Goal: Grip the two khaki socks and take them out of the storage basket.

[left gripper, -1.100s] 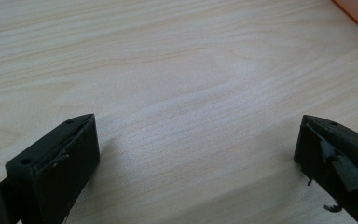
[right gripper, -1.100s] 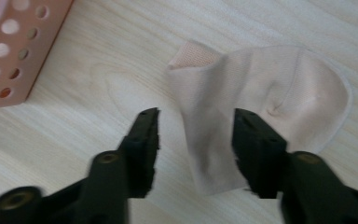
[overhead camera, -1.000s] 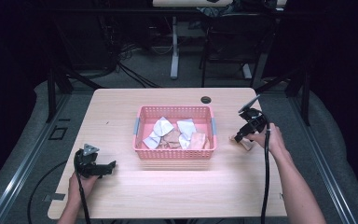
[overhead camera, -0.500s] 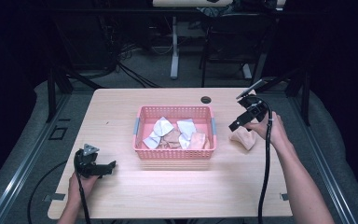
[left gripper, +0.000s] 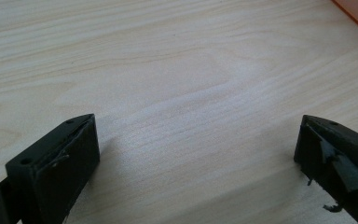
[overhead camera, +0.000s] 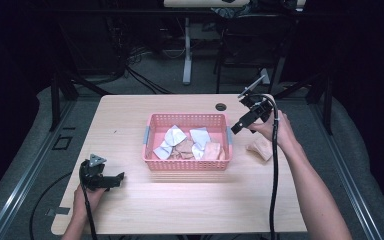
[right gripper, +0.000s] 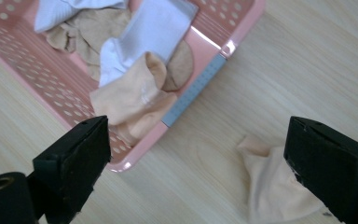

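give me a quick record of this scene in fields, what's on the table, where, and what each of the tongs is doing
surface: light wooden table
basket: pink perforated basket, mid-table
basket contents: white socks, a peach sock at the end by the grey handle, brownish pieces under them
outside basket: peach sock lying on the table, right of the basket
left tongs: open, low at the table's near left, nothing between the jaws
right tongs: open, raised by the basket's right end, holding nothing
other: dark round hole near the far edge

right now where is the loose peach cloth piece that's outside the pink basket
In the high view the peach cloth piece lies on the wooden table, right of the pink plastic basket, under the person's right forearm. In the right gripper view it sits by the right jaw.
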`<state>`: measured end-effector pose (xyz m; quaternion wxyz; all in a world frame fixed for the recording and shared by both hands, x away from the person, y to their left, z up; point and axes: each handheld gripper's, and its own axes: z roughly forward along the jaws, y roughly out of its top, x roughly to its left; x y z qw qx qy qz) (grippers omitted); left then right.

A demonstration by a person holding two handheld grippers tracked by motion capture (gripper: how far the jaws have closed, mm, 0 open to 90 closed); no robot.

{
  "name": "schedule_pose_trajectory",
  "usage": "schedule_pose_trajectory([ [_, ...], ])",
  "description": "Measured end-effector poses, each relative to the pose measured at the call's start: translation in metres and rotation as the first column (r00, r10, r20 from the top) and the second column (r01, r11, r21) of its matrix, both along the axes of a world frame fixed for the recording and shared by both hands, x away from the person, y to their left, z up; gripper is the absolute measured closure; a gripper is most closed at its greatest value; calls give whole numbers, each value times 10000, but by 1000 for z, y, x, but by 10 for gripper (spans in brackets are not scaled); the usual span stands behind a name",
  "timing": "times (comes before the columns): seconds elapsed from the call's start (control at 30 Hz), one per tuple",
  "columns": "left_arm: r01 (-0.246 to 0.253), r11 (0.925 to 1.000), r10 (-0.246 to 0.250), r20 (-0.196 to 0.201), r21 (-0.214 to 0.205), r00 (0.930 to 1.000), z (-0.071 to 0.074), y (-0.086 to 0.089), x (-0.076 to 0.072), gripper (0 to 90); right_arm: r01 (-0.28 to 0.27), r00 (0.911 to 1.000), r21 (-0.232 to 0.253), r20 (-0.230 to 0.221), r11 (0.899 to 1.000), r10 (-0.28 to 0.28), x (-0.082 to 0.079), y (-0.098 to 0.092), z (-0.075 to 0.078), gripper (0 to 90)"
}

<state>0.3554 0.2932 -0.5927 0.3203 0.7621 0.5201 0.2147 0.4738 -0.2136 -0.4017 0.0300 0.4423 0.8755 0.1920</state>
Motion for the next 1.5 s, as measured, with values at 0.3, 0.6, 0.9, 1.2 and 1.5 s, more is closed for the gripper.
schedule_pose_trajectory([
  [0.3,-5,10000,5,-15,7,10000,0,0,0,0,-696,9975,116,146,9975,694,1,38,6,68],
  [0.6,-2,10000,2,-16,7,10000,0,0,0,0,-1296,9916,53,-10,9915,1296,5,73,-3,83],
  [0.9,27,10000,-26,-33,35,10000,0,0,0,0,-1582,9869,-50,-333,9874,1580,9,92,-24,150],
  [1.2,44,10000,-44,-38,40,10000,0,1,0,0,-1376,9876,-547,-844,9890,1327,13,98,-53,308],
  [1.5,39,10000,-39,-35,33,10000,0,0,0,0,-947,9906,-1057,-1084,9899,832,18,94,-79,406],
])
